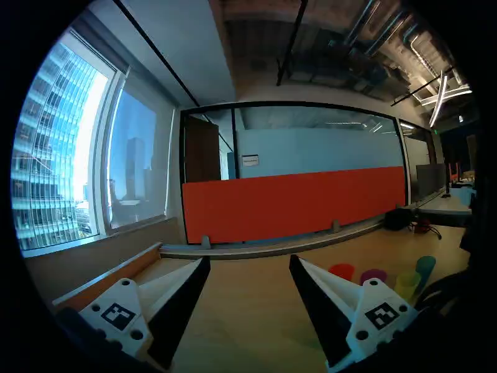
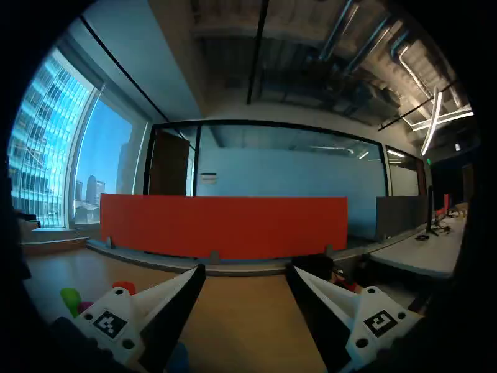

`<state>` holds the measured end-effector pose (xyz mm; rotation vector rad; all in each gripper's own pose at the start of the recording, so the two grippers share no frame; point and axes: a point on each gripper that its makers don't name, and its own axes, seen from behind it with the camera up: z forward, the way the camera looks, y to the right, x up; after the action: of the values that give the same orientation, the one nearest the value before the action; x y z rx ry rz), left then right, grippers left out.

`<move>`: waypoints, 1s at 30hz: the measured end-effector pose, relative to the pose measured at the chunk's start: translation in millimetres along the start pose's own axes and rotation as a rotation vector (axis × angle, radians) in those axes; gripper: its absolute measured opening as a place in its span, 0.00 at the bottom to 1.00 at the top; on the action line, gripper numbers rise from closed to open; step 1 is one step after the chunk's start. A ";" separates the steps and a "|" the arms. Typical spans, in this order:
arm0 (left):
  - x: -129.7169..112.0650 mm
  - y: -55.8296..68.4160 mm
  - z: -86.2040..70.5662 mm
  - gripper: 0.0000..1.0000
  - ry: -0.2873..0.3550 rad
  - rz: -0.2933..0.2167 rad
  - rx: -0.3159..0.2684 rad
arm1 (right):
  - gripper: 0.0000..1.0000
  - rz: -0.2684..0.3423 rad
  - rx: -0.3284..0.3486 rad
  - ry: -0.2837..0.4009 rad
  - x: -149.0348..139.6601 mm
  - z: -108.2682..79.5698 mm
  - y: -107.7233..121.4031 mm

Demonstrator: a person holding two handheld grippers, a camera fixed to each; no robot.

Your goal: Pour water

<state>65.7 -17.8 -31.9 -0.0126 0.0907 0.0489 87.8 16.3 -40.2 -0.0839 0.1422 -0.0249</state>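
In the left gripper view my left gripper (image 1: 250,264) is open above the wooden table (image 1: 248,311), with nothing between its fingers. Several coloured cups stand to its right: a red cup (image 1: 341,271), a purple cup (image 1: 373,275), a yellow-green cup (image 1: 407,283) and a teal cup (image 1: 425,267). In the right gripper view my right gripper (image 2: 245,270) is also open and holds nothing. The green cup (image 2: 70,299), red cup (image 2: 125,286) and purple cup (image 2: 84,306) show at its lower left, partly behind the left finger.
An orange divider panel (image 1: 292,204) runs along the table's far edge, with glass walls behind it. Windows (image 1: 56,161) line the left side. A dark bag with cables (image 1: 401,219) lies at the far right of the table. Another desk (image 2: 422,252) stands at the right.
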 end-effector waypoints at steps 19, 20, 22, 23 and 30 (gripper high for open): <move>-50.5 3.2 6.7 0.95 -0.013 0.013 0.064 | 1.00 0.022 -0.016 0.004 7.6 -4.1 -4.5; -53.3 5.6 7.3 0.94 -0.014 0.012 0.059 | 1.00 0.020 -0.017 0.002 7.6 -4.3 -4.1; -59.1 8.8 8.2 0.94 -0.017 0.012 0.056 | 1.00 0.017 -0.021 -0.001 8.0 -4.7 -3.5; -61.8 9.8 8.5 0.94 -0.018 0.012 0.057 | 1.00 0.017 -0.023 -0.003 8.4 -5.0 -3.3; -81.3 21.0 12.0 0.94 -0.037 -0.003 0.049 | 1.00 0.011 -0.026 -0.004 11.4 -5.0 -5.6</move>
<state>-15.2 -0.6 -12.7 0.0368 0.0550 0.0441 98.3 10.0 -46.3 -0.1092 0.1391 -0.0116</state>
